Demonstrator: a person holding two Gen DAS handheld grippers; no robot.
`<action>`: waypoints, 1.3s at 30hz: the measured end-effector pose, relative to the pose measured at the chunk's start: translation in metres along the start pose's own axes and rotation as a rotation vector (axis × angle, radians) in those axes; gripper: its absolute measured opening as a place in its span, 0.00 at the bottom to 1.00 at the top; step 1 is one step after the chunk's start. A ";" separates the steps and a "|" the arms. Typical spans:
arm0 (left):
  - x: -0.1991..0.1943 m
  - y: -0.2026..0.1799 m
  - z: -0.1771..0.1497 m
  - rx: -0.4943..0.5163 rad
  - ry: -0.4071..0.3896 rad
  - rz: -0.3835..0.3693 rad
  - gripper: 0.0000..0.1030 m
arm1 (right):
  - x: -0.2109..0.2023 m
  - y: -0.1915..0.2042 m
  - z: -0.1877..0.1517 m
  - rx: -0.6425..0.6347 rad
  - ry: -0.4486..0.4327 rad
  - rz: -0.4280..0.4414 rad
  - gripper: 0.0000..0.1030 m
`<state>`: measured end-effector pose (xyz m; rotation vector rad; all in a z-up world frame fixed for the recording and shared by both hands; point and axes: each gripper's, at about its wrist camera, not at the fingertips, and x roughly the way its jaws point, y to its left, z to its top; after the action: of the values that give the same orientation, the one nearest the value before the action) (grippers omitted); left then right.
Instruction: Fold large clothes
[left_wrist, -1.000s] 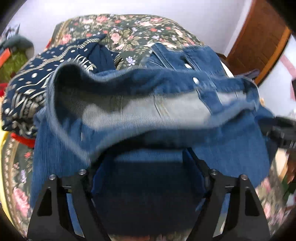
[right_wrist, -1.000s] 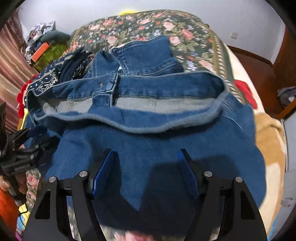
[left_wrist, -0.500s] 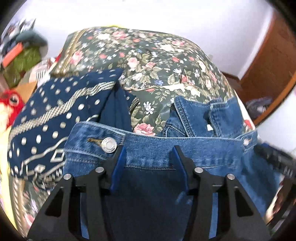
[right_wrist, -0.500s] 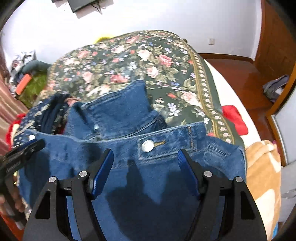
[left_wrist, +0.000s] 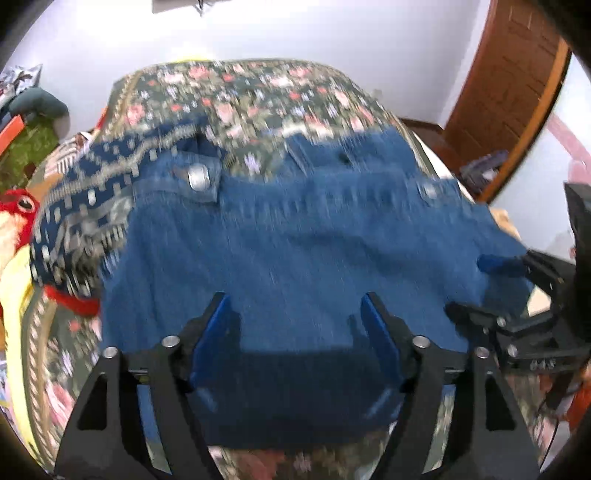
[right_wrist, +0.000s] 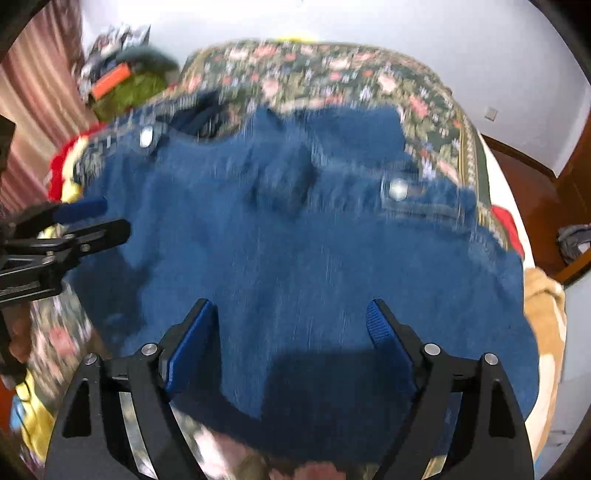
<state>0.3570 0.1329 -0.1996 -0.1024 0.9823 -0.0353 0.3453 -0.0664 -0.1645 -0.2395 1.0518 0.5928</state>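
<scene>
White walls and a brown wooden door (left_wrist: 517, 85) frame a bed (left_wrist: 258, 88) spread with a dark flowered cover. From the left wrist, the denim garment (left_wrist: 295, 258) lies folded across the near half of that bed, one metal button (left_wrist: 197, 177) at its far left corner beside a navy patterned cloth (left_wrist: 92, 192). The left gripper (left_wrist: 295, 321) hangs above the denim, its jaws having just been opening; they stand released, with cloth below them but nothing pinched. At the garment's right edge the right gripper (left_wrist: 491, 288) shows side-on.

From the right wrist, the same denim garment (right_wrist: 314, 240) covers the bed (right_wrist: 332, 66) nearly edge to edge, a second button (right_wrist: 397, 188) near its far right corner. The right gripper (right_wrist: 291, 325) also has jaws that have just been opening, now parted and empty over the fabric. The left gripper (right_wrist: 92, 221) sits at the garment's left edge.

The fold looks freshly laid down. To do the next one well, I would choose matching points on the two sides, pinch both layers together, lift evenly, and keep the edges aligned so the denim does not skew.
</scene>
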 end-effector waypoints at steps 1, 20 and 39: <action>0.003 -0.001 -0.010 0.005 0.018 0.002 0.75 | 0.001 -0.002 -0.006 -0.007 0.002 -0.010 0.85; -0.024 0.083 -0.084 -0.272 0.028 0.048 0.78 | -0.051 -0.065 -0.062 0.194 -0.048 -0.159 0.91; -0.009 0.156 -0.126 -0.797 0.010 -0.365 0.78 | -0.068 -0.077 -0.075 0.346 -0.077 -0.078 0.91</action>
<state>0.2442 0.2800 -0.2773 -1.0132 0.9297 0.0231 0.3091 -0.1875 -0.1488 0.0454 1.0475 0.3398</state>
